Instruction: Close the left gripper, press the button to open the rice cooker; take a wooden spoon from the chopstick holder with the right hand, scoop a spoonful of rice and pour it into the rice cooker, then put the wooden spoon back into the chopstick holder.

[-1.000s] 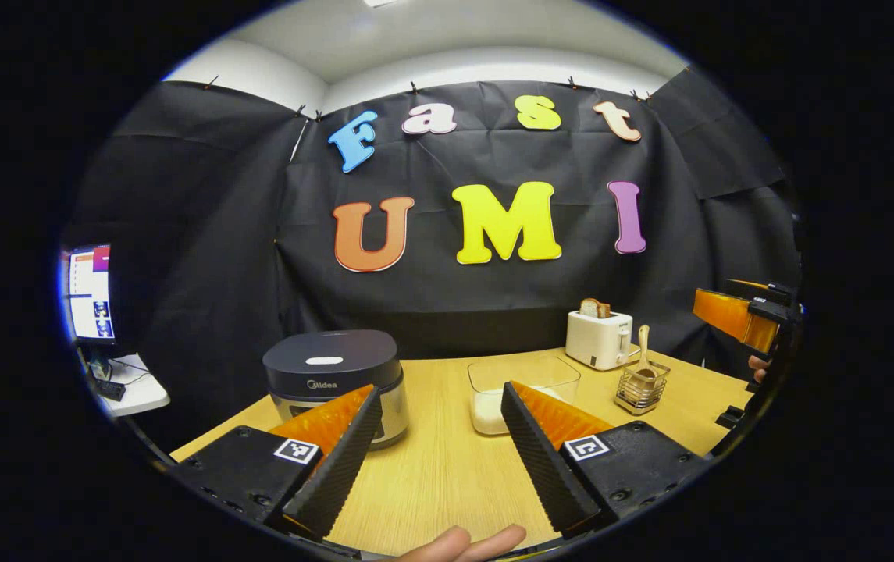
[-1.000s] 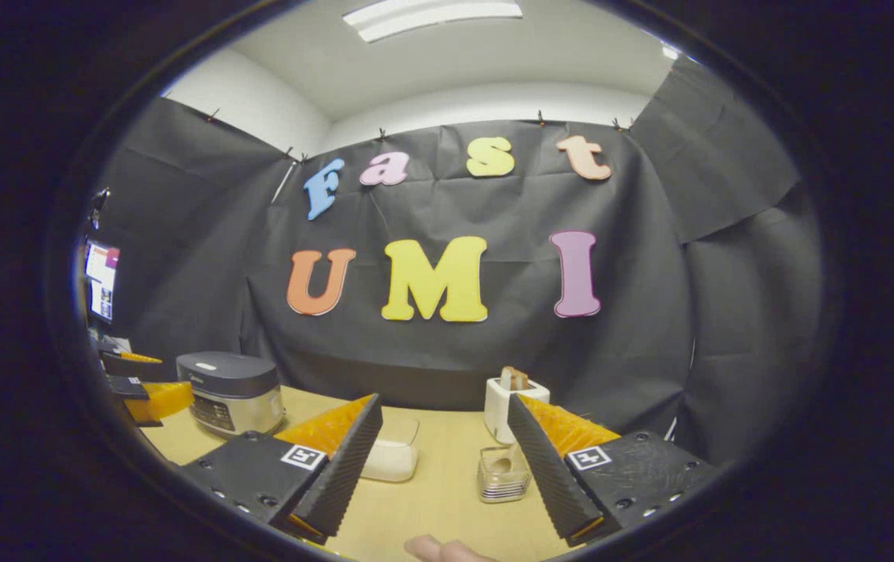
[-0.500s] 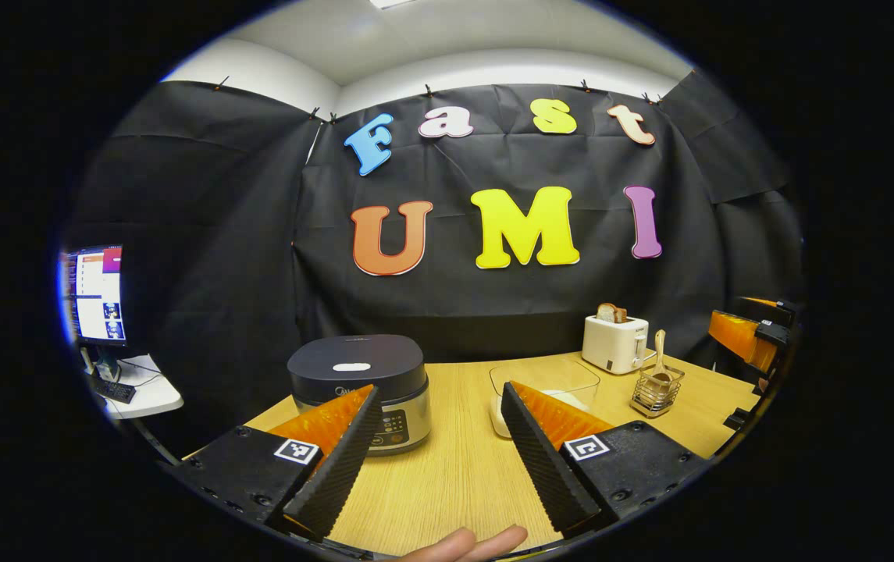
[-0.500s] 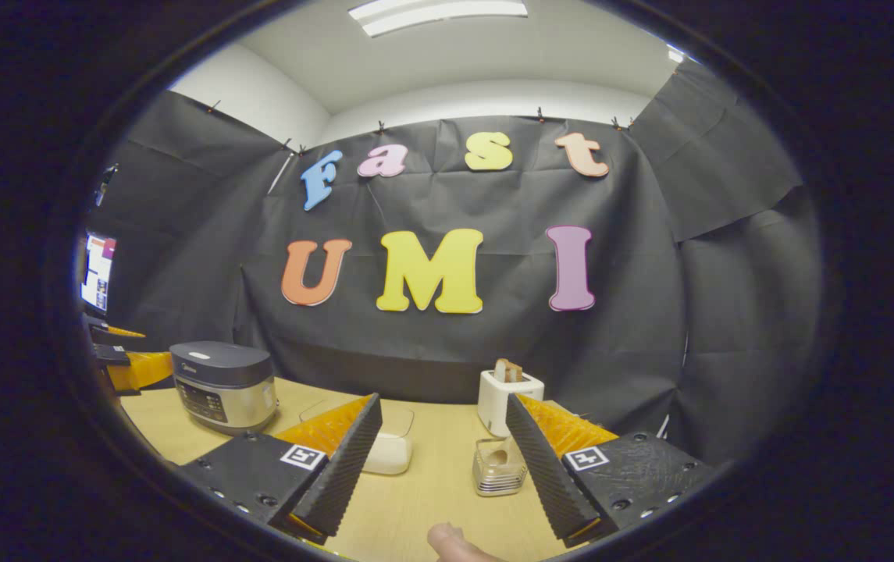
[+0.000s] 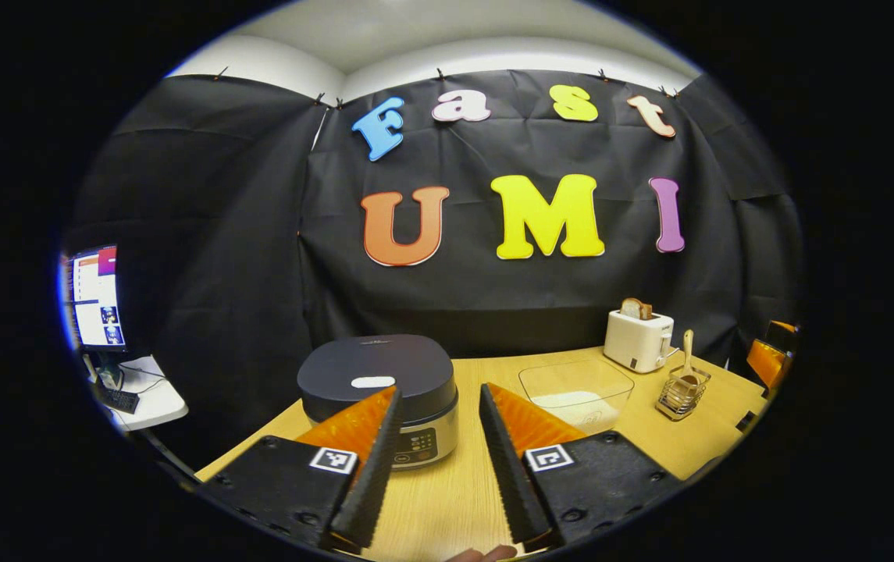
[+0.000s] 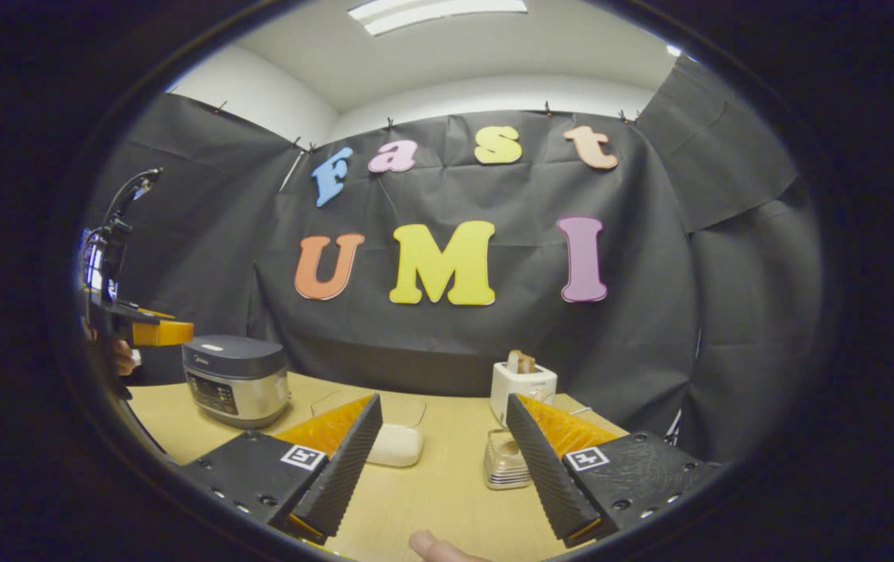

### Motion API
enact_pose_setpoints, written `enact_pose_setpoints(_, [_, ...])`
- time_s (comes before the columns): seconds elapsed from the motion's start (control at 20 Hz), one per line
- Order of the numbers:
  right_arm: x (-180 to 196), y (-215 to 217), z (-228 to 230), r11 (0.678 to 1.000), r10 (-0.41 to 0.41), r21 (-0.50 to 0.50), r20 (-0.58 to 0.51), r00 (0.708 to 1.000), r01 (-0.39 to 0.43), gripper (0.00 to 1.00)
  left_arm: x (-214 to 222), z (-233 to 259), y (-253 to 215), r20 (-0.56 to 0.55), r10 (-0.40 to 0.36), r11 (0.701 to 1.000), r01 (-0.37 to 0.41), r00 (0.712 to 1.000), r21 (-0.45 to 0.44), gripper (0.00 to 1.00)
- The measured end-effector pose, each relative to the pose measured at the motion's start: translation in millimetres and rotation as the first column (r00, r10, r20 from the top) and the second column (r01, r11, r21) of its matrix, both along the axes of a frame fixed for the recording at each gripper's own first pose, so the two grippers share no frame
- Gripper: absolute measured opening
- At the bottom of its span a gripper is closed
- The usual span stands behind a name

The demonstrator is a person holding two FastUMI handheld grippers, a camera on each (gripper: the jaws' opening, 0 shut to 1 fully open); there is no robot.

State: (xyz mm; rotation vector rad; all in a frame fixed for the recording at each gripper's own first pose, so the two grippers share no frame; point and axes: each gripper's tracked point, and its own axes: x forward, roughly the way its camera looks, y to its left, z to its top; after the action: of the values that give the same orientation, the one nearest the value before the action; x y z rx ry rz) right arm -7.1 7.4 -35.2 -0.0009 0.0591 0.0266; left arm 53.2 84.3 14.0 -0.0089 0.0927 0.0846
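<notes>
My left hand-held gripper (image 5: 432, 460) hangs partly open and empty, the shut rice cooker (image 5: 378, 390) just ahead on the desk (image 5: 447, 499); the fingers must close before pressing the button. My right hand-held gripper (image 6: 439, 460) gapes wide, holding nothing, the chopstick holder (image 6: 503, 460) just ahead by its right finger. The wooden spoon (image 5: 686, 359) stands in that holder and the rice container (image 5: 575, 386) waits, so every step remains.
</notes>
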Motion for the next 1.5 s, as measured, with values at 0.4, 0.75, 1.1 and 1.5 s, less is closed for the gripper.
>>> enact_pose_setpoints(0.4, [2.9, -8.8, -2.9, 1.000, -0.011, 0.002, -0.008, 1.000, 0.011, 0.95, 54.4, -14.5, 63.1, -0.179, 0.070, 0.995, -0.082, 0.981, -0.058, 0.03])
enact_pose_setpoints(0.75, [1.7, -16.2, 1.3, 1.000, -0.022, 0.007, 0.000, 1.000, 0.022, 0.97, 90.0, -39.1, 77.7, -0.312, 0.088, 0.992, -0.113, 0.946, -0.062, 0.03])
enact_pose_setpoints(1.1, [-0.1, -20.6, 4.5, 0.999, -0.019, 0.033, -0.002, 1.000, 0.019, 0.97, 94.9, -49.8, 80.5, -0.353, 0.073, 0.988, -0.117, 0.933, -0.105, 0.03])
enact_pose_setpoints(1.5, [-5.8, -18.6, 9.0, 0.998, -0.005, 0.057, -0.005, 1.000, 0.005, 0.95, 90.7, -55.1, 80.9, -0.323, 0.125, 0.991, -0.134, 0.938, -0.005, 0.03])
